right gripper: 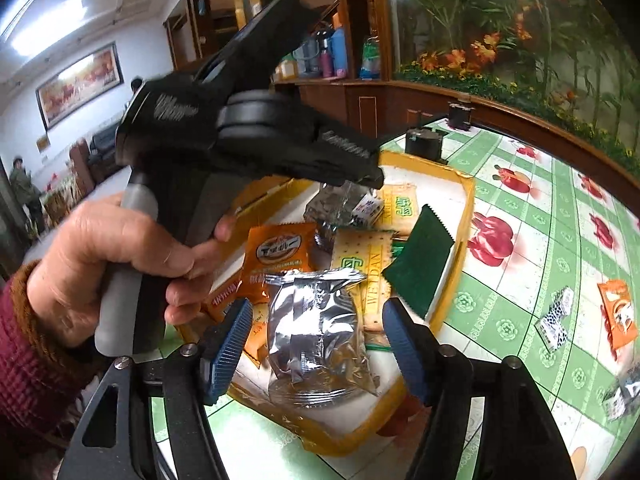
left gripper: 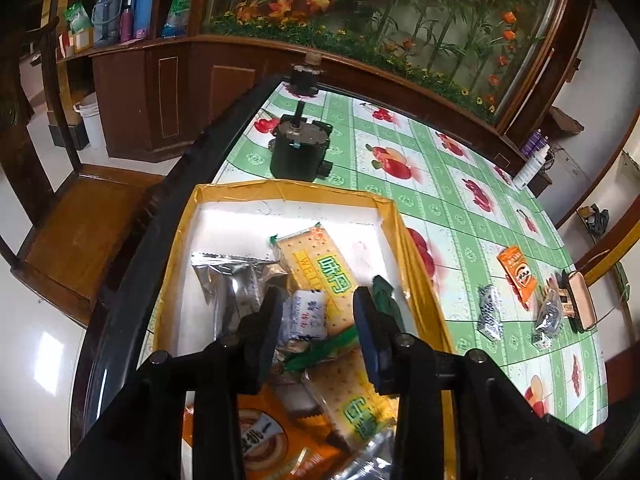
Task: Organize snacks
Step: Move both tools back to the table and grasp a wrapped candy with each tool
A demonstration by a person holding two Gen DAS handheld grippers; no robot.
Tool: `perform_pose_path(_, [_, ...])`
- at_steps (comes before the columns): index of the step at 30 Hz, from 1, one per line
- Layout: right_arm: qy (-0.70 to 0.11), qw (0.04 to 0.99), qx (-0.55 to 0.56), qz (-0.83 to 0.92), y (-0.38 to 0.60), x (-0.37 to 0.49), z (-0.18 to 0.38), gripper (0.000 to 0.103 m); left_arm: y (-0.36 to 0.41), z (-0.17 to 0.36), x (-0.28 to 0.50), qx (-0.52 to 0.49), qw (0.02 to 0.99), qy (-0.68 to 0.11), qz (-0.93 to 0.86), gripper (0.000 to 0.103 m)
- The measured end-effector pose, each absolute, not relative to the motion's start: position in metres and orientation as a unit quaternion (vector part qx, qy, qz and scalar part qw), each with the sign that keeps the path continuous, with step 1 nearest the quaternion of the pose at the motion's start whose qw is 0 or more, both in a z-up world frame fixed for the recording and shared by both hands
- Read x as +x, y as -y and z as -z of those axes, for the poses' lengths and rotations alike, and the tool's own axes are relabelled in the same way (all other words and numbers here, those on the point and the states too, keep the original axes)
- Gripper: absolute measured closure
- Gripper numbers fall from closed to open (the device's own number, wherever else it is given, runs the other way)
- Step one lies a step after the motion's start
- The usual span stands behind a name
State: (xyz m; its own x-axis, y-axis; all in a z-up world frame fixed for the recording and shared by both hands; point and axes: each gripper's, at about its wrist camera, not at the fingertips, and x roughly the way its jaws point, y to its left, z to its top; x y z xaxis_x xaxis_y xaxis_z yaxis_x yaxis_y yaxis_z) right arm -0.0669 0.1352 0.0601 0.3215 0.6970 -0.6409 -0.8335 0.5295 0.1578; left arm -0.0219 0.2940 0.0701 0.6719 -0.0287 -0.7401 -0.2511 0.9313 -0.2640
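Filling the yellow-edged box point(left gripper: 288, 196) is a heap of snack packets: two cracker packs with green lettering point(left gripper: 316, 276), silver foil packets point(left gripper: 228, 280), an orange packet point(left gripper: 272, 440), a small white-and-blue packet point(left gripper: 306, 314) and a dark green packet point(right gripper: 420, 256) leaning against the right wall. The box has a white inside and sits at the near edge of the desk point(left gripper: 440, 168).

The left gripper point(left gripper: 318, 332) hangs over the box with its fingers parted and nothing pinched between them. The right gripper point(right gripper: 316, 344) also stands released, fingers wide on either side of a silver foil packet point(right gripper: 316, 320) that lies on the pile; the pads do not press on it. A hand point(right gripper: 108, 256) in a dark red sleeve grips the left gripper's handle.

Loose on the desk, well apart from the box, lie another orange packet point(left gripper: 518, 272), a black-and-white patterned packet point(left gripper: 490, 312) and a few more small ones. A green checked cloth with fruit prints covers the desk. A black motor-like block point(left gripper: 298, 148) stands beyond the box. Dark wooden cabinets, a shelf with flasks point(left gripper: 124, 12) and a glass panel with artificial flowers point(left gripper: 400, 12) line the room.
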Motion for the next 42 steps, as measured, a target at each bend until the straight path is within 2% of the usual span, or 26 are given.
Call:
perform_pose_path(4, [-0.345,0.812,-0.071,-0.465,-0.113,-0.052,-0.063,0.031,-0.282,-0.074,-0.024,-0.167,0.900,-0.399,-0.056,0.063])
perform_pose_path(14, [-0.354,0.854,0.067,-0.376,0.019,0.018,-0.071,0.031,-0.236,-0.090,-0.022,-0.159,0.904,-0.397,-0.021,0.062])
perform_pose_path(21, [-0.391,0.861,0.175,-0.275,0.111,0.062,-0.050,0.031,-0.157,-0.106,-0.017,-0.158,0.904,-0.395,0.042,0.043])
perform_pose_path(24, [-0.400,0.853,0.203,-0.266,0.128,0.066,-0.047,0.031,-0.125,-0.092,-0.002,-0.168,0.892,-0.413,0.069,0.042])
perform_pose_path(36, [-0.424,0.843,0.217,-0.250,0.148,0.068,-0.037,0.031,-0.082,-0.022,0.044,-0.115,0.878,-0.464,-0.010,0.043])
perform_pose_path(38, [-0.428,0.843,0.211,-0.249,0.147,0.068,-0.034,0.037,-0.084,-0.014,0.049,-0.119,0.876,-0.467,-0.007,0.043])
perform_pose_path(42, [-0.431,0.847,0.194,-0.243,0.143,0.068,-0.033,0.041,-0.083,-0.011,0.052,-0.099,0.888,-0.449,-0.011,0.043])
